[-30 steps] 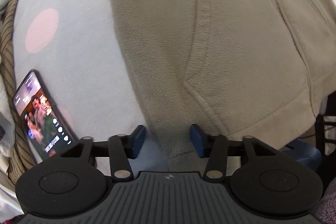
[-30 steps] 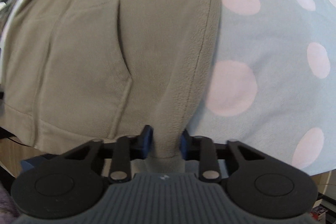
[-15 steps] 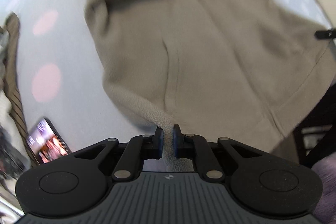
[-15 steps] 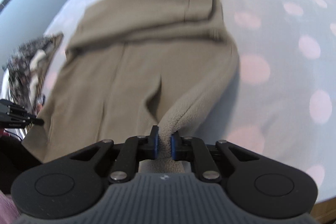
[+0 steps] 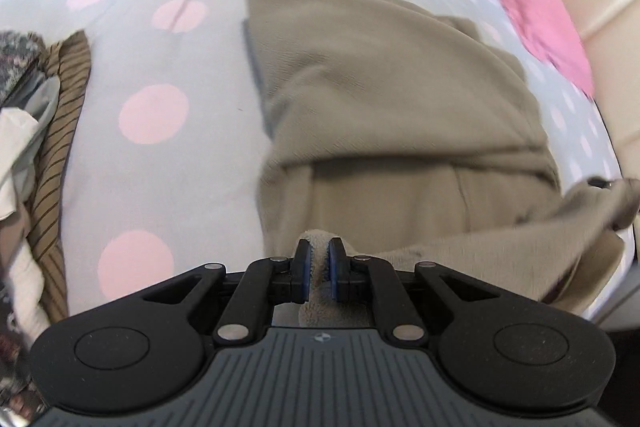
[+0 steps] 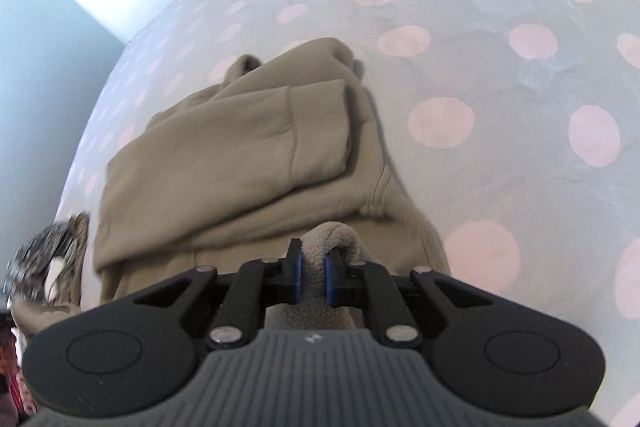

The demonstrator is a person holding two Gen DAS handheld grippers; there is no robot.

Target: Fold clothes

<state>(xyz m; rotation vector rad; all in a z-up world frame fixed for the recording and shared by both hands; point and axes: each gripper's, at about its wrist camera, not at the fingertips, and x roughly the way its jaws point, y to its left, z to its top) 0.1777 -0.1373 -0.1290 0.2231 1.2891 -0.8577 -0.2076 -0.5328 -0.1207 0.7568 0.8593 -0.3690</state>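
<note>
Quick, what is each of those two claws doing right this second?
Left gripper: closed, pinching a fold of the tan fleece top.
Right gripper: closed, pinching another fold of the same top.

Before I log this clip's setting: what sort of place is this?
Most likely a bedroom: the fleece hoodie lies on a polka-dot bedsheet, with a pink pillow against a padded headboard.

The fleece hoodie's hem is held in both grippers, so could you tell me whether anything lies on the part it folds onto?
Nothing visible does: the left gripper and right gripper each pinch the fleece hoodie, whose far half is bare.
</note>
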